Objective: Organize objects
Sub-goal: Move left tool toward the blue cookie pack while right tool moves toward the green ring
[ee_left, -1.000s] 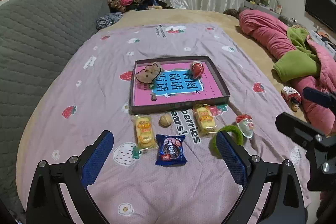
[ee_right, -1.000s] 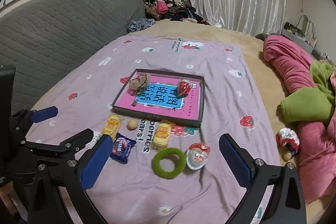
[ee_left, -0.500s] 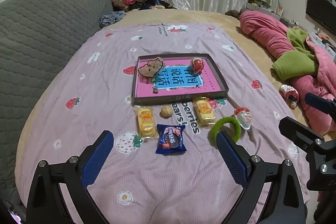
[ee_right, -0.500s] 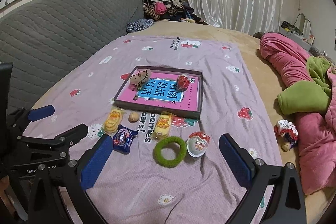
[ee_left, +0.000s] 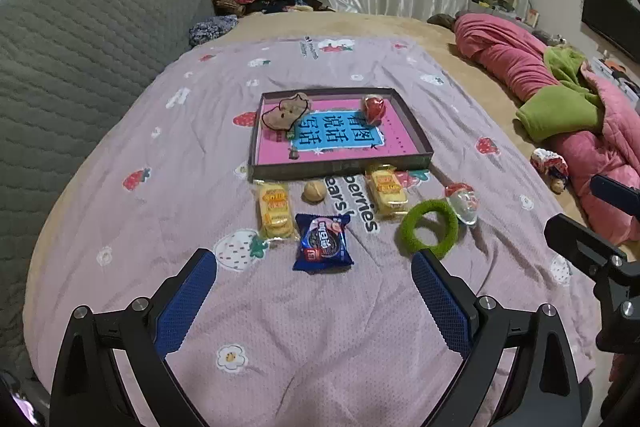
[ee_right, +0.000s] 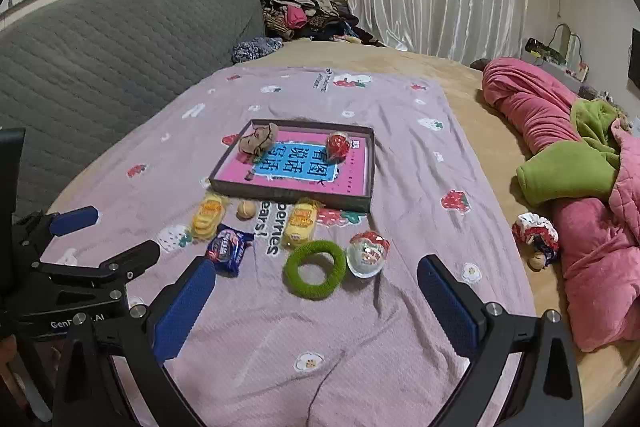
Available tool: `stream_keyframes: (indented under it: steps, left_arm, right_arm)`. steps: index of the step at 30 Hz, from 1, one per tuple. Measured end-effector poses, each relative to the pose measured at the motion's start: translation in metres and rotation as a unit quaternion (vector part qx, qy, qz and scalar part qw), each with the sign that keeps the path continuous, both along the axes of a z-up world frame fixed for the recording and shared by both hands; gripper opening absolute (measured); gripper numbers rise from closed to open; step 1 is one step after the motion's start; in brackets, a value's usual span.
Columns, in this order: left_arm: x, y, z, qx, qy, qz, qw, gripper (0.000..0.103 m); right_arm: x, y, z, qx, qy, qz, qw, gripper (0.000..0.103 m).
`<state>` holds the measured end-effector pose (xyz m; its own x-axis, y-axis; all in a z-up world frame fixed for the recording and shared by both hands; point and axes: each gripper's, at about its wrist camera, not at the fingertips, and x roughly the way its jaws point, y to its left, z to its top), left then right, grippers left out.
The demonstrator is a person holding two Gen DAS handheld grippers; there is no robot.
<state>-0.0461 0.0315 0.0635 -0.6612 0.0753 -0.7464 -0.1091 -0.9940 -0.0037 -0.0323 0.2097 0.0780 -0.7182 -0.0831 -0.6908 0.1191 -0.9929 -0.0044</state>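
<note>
Flanking green ring (ee_right: 315,269): egg toy (ee_right: 367,253) (touching), snack pkt (ee_right: 300,223).

Both tongs (ee_left: 314,291) (ee_right: 316,301) seemingly agape, empty.

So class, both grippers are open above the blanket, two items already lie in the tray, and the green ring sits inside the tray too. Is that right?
Not quite. The green ring lies on the blanket, outside the tray and nearer the grippers, as the right wrist view shows. The rest holds: both the left gripper and right gripper are open.
</note>
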Motion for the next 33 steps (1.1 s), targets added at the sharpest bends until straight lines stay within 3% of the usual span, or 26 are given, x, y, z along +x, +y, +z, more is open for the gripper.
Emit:
stream_keyframes:
  steps: [6, 21, 33]
  left_arm:
    - [0.001, 0.001, -0.013, -0.004, -0.008, -0.001, 1.0000, 0.098]
    - [-0.003, -0.001, -0.046, -0.004, -0.017, 0.001, 0.9999, 0.098]
    - [-0.005, -0.004, -0.076, 0.024, -0.028, 0.000, 0.9993, 0.098]
  right_arm:
    - [-0.001, -0.004, -0.016, 0.019, -0.006, 0.002, 1.000, 0.102]
    - [-0.008, 0.002, -0.055, 0.014, -0.026, -0.016, 0.999, 0.102]
    - [-0.005, 0.002, -0.076, 0.019, -0.018, -0.020, 0.999, 0.102]
